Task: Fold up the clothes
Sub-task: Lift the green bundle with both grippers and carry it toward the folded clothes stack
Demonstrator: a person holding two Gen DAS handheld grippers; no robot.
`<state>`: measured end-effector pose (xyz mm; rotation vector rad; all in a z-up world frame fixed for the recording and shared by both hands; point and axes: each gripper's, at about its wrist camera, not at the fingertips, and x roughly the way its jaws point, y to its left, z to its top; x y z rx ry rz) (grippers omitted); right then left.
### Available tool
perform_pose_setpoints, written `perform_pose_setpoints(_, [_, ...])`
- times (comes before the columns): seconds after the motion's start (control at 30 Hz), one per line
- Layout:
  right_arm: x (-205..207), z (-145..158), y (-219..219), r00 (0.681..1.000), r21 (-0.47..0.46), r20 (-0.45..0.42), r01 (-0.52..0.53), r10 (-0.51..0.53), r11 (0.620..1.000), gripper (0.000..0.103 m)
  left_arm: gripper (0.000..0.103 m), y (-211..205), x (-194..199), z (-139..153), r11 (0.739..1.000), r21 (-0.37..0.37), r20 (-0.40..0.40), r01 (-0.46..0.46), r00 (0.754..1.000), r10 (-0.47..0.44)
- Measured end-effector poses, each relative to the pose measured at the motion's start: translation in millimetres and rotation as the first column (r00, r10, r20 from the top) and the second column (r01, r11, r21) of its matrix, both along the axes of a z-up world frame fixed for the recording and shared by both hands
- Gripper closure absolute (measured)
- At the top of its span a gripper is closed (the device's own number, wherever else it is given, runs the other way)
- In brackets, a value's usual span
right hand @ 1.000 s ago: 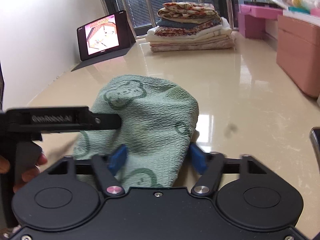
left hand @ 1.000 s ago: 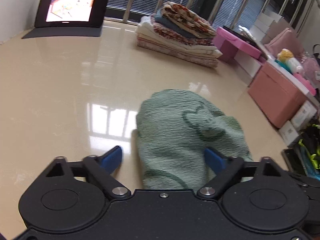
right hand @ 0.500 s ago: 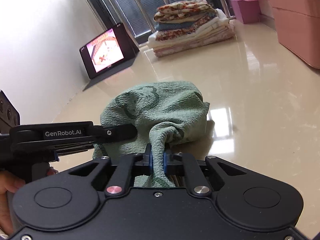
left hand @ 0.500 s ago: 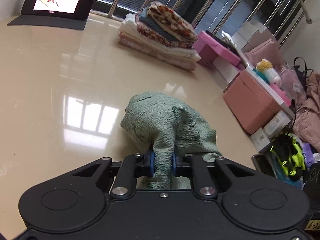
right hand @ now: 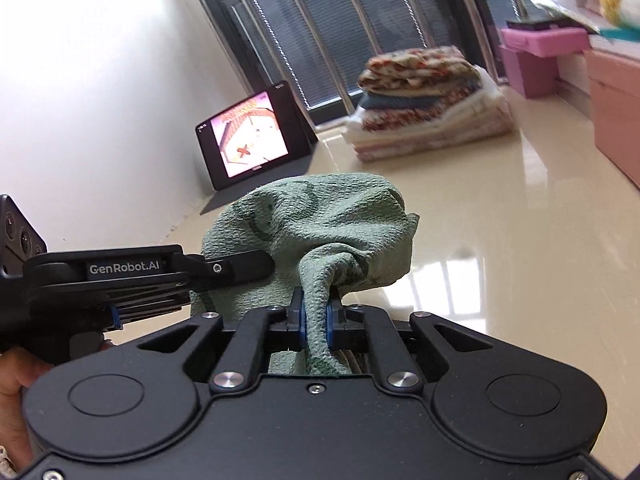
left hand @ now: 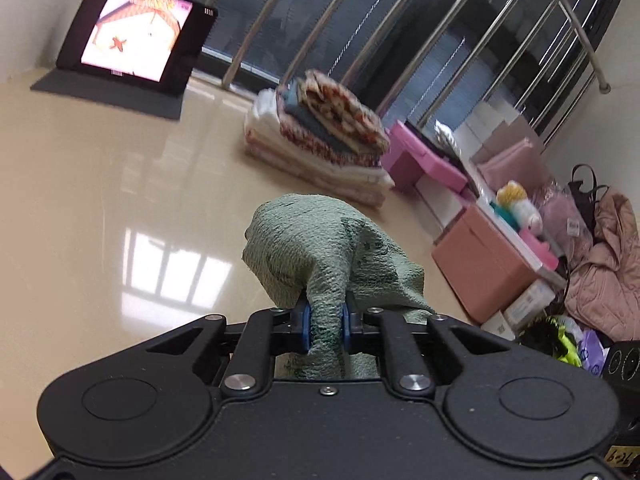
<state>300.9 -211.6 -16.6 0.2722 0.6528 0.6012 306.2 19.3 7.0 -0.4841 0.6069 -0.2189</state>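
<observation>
Left wrist view: left gripper (left hand: pixel 325 322) pinching bunched fold of green crinkled garment (left hand: pixel 320 240), rest draping over glossy beige floor (left hand: pixel 80 208). Folded blanket stack (left hand: pixel 324 136) sitting far behind.

Right wrist view: right gripper (right hand: pixel 315 322) clamping twisted garment fold (right hand: pixel 320 216); left gripper (right hand: pixel 240 268) reaching in from left, fingertips hidden behind cloth.

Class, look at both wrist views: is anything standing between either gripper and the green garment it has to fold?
Nothing visible does. The left gripper and the right gripper are each shut on a bunched fold of the green garment, with the cloth directly between the blue pads.
</observation>
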Motion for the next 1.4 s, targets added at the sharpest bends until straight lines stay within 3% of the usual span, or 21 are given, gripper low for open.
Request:
perform_pose_setpoints(0.27, [30, 29, 43, 0.997, -0.012, 0.064, -0.033, 0.034, 0.999, 0.094, 0.089, 32, 36, 33, 0.999, 0.024, 0.042, -0.029, 0.999, 0.028])
perform_pose_setpoints(0.63, [136, 44, 119, 0.993, -0.002, 0.107, -0.056, 0.056, 0.998, 0.094, 0.089, 88, 147, 53, 0.994, 0.103, 0.084, -0.047, 0.996, 0.039])
perform_pose_setpoints(0.8, [197, 39, 151, 0.992, 0.002, 0.119, -0.047, 0.046, 0.999, 0.094, 0.089, 115, 213, 47, 0.991, 0.13, 0.08, -0.035, 0.997, 0.025])
perform_pose_setpoints(1.07, [286, 12, 190, 0.993, -0.008, 0.117, -0.021, 0.022, 1.0, 0.094, 0.089, 133, 304, 18, 0.969, 0.243, 0.054, -0.041, 0.998, 0.029])
perform_pose_setpoints(1.4, [348, -27, 216, 0.994, -0.019, 0.108, 0.025, -0.023, 0.999, 0.094, 0.089, 155, 367, -27, 0.975, 0.224, 0.037, -0.009, 0.999, 0.001])
